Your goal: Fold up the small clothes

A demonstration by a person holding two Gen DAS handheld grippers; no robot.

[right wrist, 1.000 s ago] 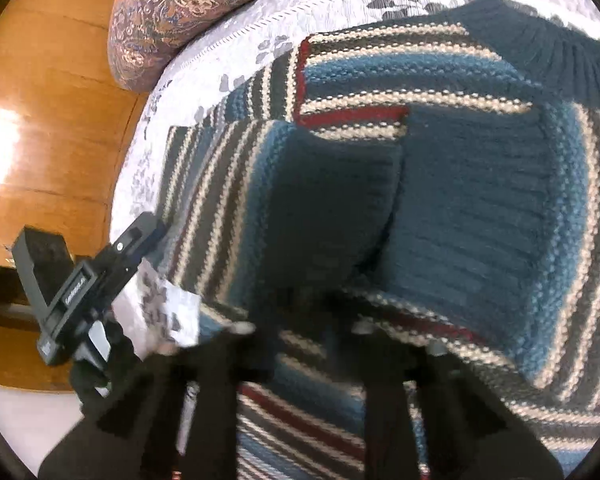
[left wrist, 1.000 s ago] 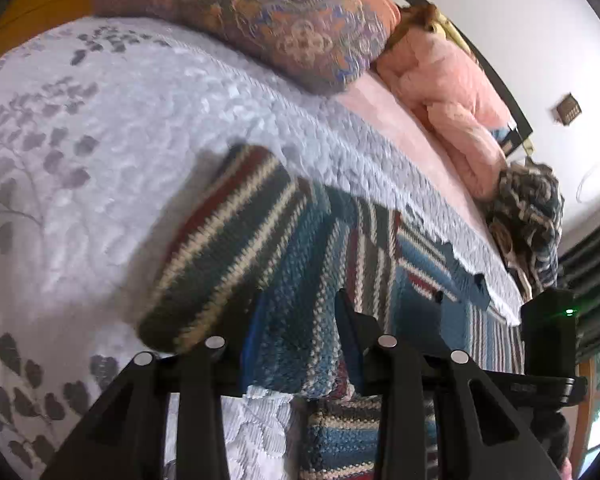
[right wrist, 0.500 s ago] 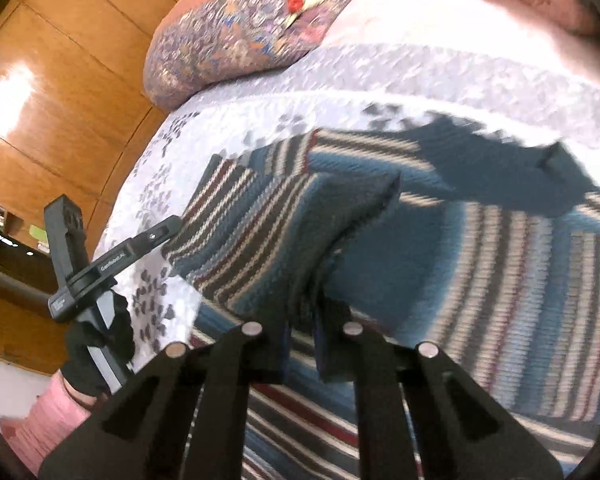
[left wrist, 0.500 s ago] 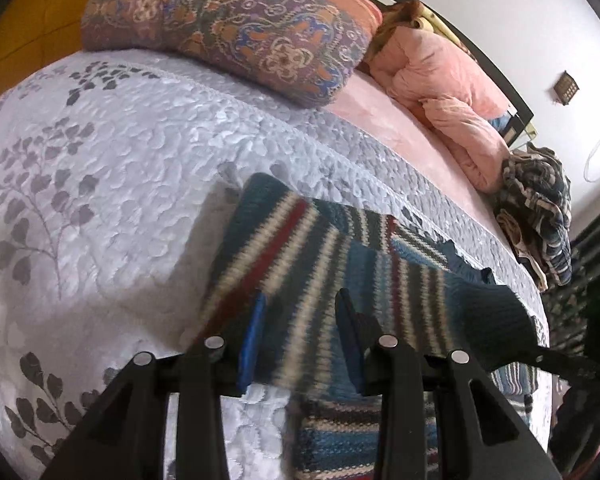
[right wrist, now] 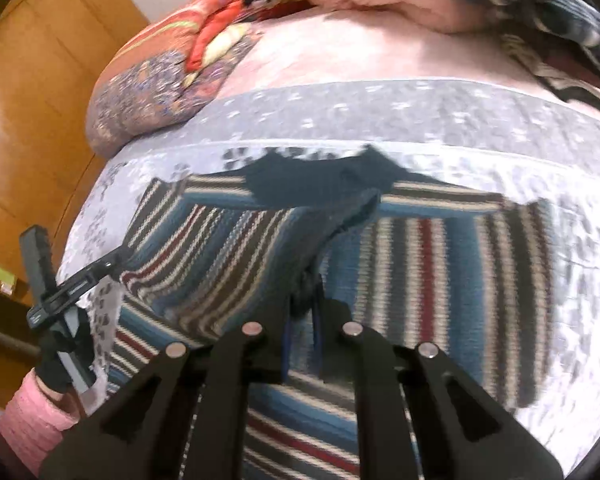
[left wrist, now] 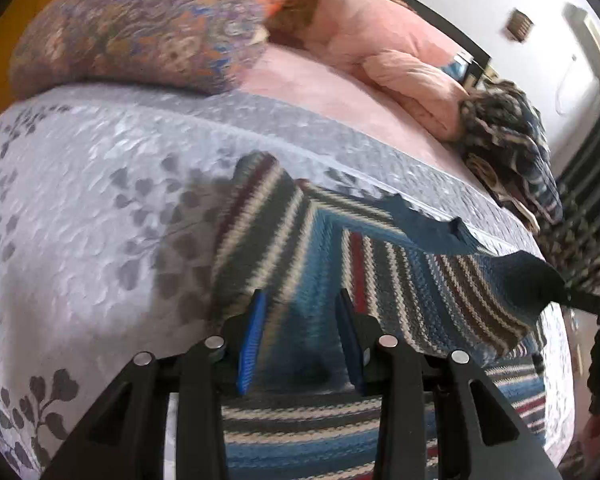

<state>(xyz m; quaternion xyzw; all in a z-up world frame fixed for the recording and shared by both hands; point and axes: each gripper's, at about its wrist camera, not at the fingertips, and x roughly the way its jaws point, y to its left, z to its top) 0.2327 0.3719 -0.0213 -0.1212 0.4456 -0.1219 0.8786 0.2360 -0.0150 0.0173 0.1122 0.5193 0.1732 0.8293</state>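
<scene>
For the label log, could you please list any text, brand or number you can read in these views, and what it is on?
White print on the left gripper body, seen from the right wrist view: too small and blurred to read.
Striped sweater, bedspread, pillow: no text visible.

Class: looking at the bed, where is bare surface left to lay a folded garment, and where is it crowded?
Free: the floral grey bedspread left of the striped sweater, below the patterned pillow; also the pink sheet beyond the sweater. Crowded: the head of the bed, with the pink bundle and dark clothes pile.
</scene>
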